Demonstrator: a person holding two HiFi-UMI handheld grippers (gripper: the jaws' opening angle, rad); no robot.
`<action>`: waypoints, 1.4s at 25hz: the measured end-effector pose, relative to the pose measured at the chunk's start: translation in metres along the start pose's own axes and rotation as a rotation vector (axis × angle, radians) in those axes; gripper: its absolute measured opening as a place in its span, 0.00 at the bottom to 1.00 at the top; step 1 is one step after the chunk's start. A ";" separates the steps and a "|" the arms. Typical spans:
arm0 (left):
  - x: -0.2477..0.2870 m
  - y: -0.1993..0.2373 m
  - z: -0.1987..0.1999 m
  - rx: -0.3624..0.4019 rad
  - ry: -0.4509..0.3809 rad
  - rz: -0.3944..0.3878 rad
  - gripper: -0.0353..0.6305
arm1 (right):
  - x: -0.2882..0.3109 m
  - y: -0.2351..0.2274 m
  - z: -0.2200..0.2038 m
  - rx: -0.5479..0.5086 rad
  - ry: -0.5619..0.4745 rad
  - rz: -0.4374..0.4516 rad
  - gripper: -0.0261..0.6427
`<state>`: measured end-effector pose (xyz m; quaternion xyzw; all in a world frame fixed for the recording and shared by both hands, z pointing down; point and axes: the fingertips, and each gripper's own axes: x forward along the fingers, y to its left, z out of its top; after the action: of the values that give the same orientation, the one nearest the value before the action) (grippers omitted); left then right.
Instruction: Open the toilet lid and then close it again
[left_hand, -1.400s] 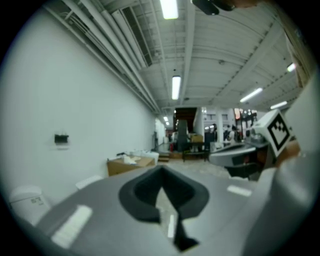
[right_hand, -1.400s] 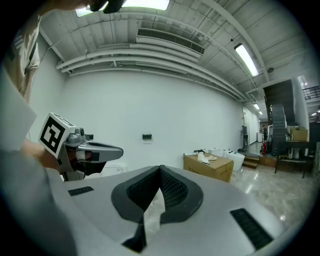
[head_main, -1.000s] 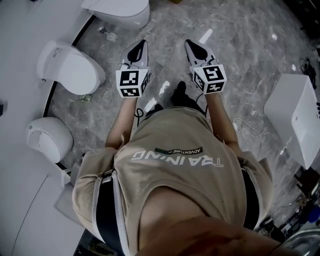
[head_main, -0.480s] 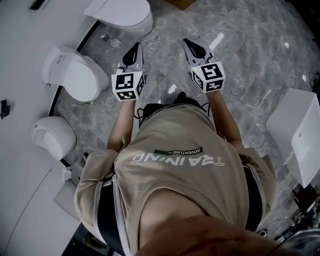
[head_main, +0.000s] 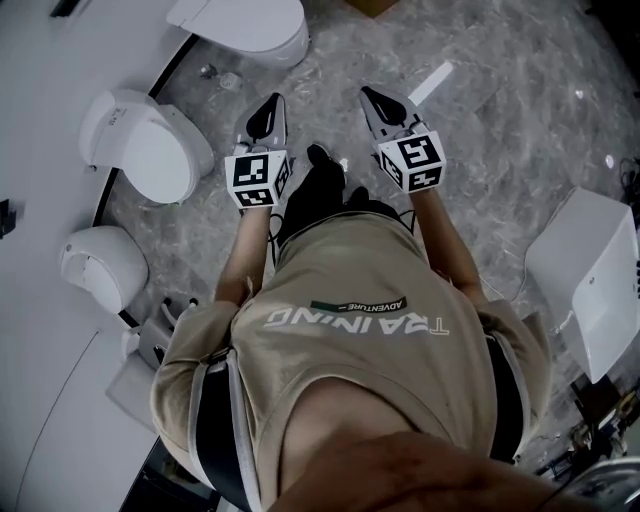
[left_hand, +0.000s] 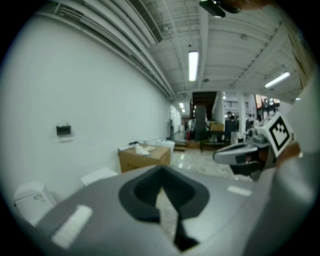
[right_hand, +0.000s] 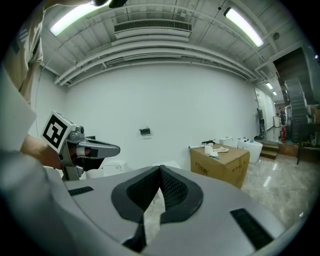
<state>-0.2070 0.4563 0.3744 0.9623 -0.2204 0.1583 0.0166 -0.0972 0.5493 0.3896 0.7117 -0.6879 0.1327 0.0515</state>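
Observation:
Three white toilets stand along the left wall; the middle toilet (head_main: 150, 148) has its lid down, as do the far toilet (head_main: 248, 24) and the near one (head_main: 100, 268). My left gripper (head_main: 266, 108) and right gripper (head_main: 372, 98) are held side by side in front of the person's chest, above the marble floor and apart from every toilet. Both are shut with nothing between the tips. In the left gripper view the left gripper (left_hand: 161, 172) points down the hall, with one toilet (left_hand: 31, 199) at lower left. The right gripper (right_hand: 160, 168) faces the white wall.
A white cabinet (head_main: 592, 262) stands at the right. A cardboard box (right_hand: 220, 162) with rolls on top sits by the wall, and the same box (left_hand: 144, 157) shows in the left gripper view. Cables (head_main: 490, 250) lie on the grey marble floor (head_main: 500, 120).
The person has taken a step: a dark shoe now shows between the grippers. The view has shifted a little over the floor. Both grippers stay shut and level.

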 end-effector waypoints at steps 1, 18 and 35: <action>0.010 0.003 0.001 -0.009 -0.006 -0.006 0.06 | 0.005 -0.007 -0.002 0.004 0.009 -0.008 0.06; 0.138 0.109 0.053 -0.005 -0.078 -0.071 0.06 | 0.158 -0.079 0.062 -0.072 0.049 -0.068 0.06; 0.251 0.186 0.072 -0.061 -0.004 0.114 0.06 | 0.307 -0.163 0.086 -0.054 0.084 0.140 0.06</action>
<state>-0.0519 0.1758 0.3772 0.9475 -0.2799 0.1504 0.0363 0.0804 0.2386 0.4046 0.6543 -0.7363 0.1470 0.0899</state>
